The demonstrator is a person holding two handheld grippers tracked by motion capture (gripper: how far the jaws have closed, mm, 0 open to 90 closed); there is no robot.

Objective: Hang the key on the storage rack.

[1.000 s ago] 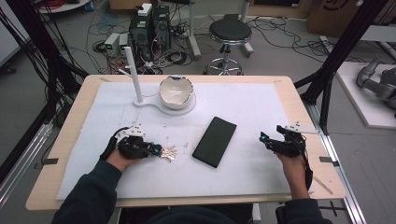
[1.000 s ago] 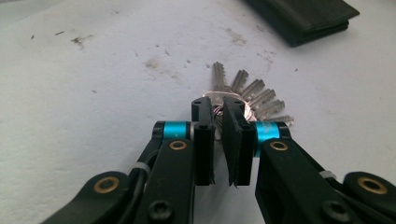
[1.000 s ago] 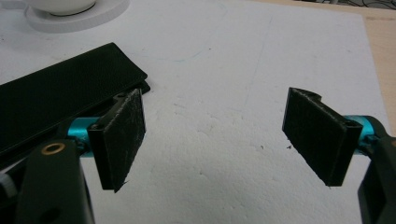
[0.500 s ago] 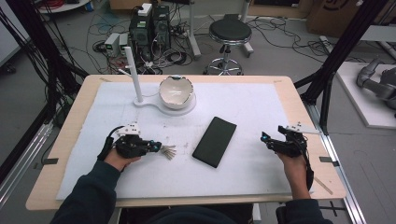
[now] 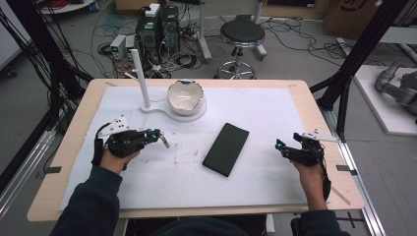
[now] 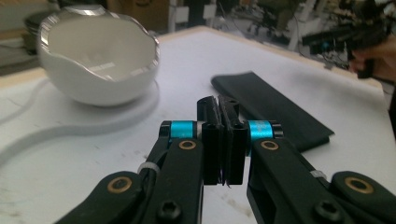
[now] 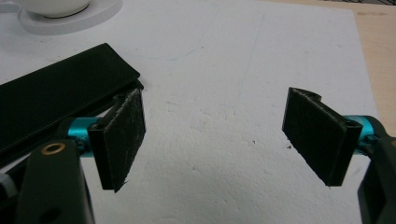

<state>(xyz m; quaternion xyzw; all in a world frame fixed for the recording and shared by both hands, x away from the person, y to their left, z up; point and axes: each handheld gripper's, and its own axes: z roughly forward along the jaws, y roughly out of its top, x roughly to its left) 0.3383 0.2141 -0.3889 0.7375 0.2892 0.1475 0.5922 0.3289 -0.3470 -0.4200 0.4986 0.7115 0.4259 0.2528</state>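
While your left gripper [image 5: 158, 136] is closed tight on the small metal piece [image 5: 166, 143], left of the black case [image 5: 226, 149], pinch its top end: light, stiff, prob. slippery. Right gripper [image 5: 282, 147] wide, empty.

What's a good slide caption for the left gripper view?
Left gripper shut, jaws pressed together above the white mat, with a white bowl ahead and a flat black case beyond.

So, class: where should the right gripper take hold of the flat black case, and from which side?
From above, across its narrow width: the black case lies flat and slanted, so only its two long edges offer a pinch. The right gripper is open beside it.
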